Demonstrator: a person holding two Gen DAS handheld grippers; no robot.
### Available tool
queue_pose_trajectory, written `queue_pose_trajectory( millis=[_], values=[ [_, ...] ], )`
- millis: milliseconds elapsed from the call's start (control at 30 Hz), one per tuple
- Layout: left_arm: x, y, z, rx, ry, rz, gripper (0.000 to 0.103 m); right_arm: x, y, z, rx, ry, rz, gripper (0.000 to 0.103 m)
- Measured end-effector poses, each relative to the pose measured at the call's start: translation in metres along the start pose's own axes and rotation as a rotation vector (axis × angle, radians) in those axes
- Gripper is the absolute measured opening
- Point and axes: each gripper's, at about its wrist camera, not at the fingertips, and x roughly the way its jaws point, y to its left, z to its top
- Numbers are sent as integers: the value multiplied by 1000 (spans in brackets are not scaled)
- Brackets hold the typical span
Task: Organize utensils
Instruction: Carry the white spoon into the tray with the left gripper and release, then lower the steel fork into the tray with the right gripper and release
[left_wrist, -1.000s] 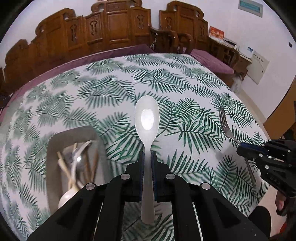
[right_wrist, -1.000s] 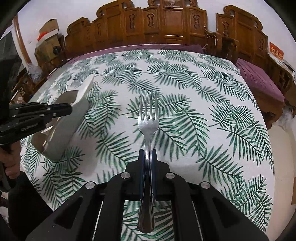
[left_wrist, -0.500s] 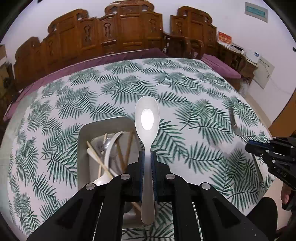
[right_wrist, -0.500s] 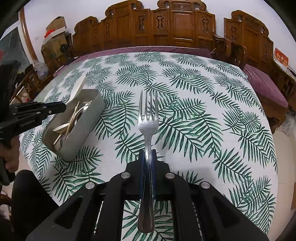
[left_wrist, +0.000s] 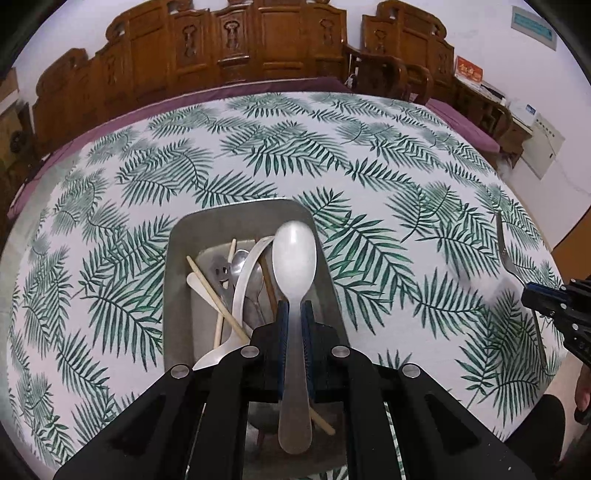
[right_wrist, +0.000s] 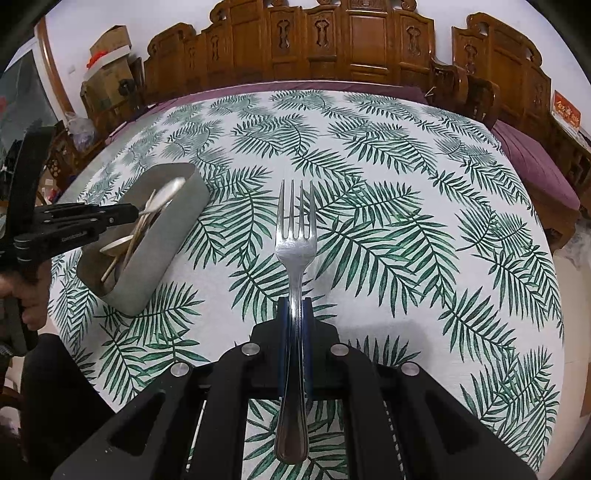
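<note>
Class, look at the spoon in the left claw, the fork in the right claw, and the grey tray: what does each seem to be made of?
Spoon: probably white plastic or melamine, possibly ceramic; opaque, smooth, with a soft sheen.
Fork: metal, likely stainless steel; silvery with bright reflections.
Tray: matte grey, perhaps plastic or coated metal; flat, no glare, so uncertain.

A home dining room — carved dark wooden chairs (right_wrist: 354, 40) stand around a round table with a palm-leaf tablecloth (right_wrist: 369, 192).
</note>
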Motion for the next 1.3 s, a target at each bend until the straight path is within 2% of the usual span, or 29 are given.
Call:
queue_pose_trajectory(
  millis=[100, 367, 600, 867, 900, 933, 967, 1000, 1033, 1067, 1133, 1300],
  values=[
    [9, 1, 0, -4, 16, -4, 0, 5, -1, 0, 1, 9, 2, 8],
    [21, 8, 0, -20, 23, -4, 0, 15, -2, 1, -1, 23, 9, 8],
    [-2, 19, -4, -35, -13, -10, 0, 11, 11, 7, -16, 7, 23, 8],
    [-36, 34, -17, -57, -64, -14, 1, 4, 46, 22, -58, -17, 57, 8],
    [-41, 37, -20, -59, -67, -11, 9, 5, 51, 24, -64, -19, 61, 8],
    [-44, 38, -21, -60, -69, -9, 28, 5, 57, 26, -72, -21, 66, 8],
    [-46, 40, -22, -61, -73, -3, 42, 6, 62, 28, -78, -21, 70, 8],
    [-52, 43, -23, -63, -88, 12, 63, 7, 66, 30, -83, -22, 75, 8],
    [-56, 46, -25, -62, -104, 20, 69, 8, 73, 32, -90, -22, 80, 8],
    [-59, 48, -26, -61, -113, 26, 71, 9, 77, 33, -95, -22, 84, 8],
    [-64, 56, -28, -66, -113, 39, 84, 12, 87, 37, -108, -21, 93, 8],
    [-71, 76, -34, -87, -117, 51, 90, 19, 109, 45, -133, -15, 111, 8]
  ],
)
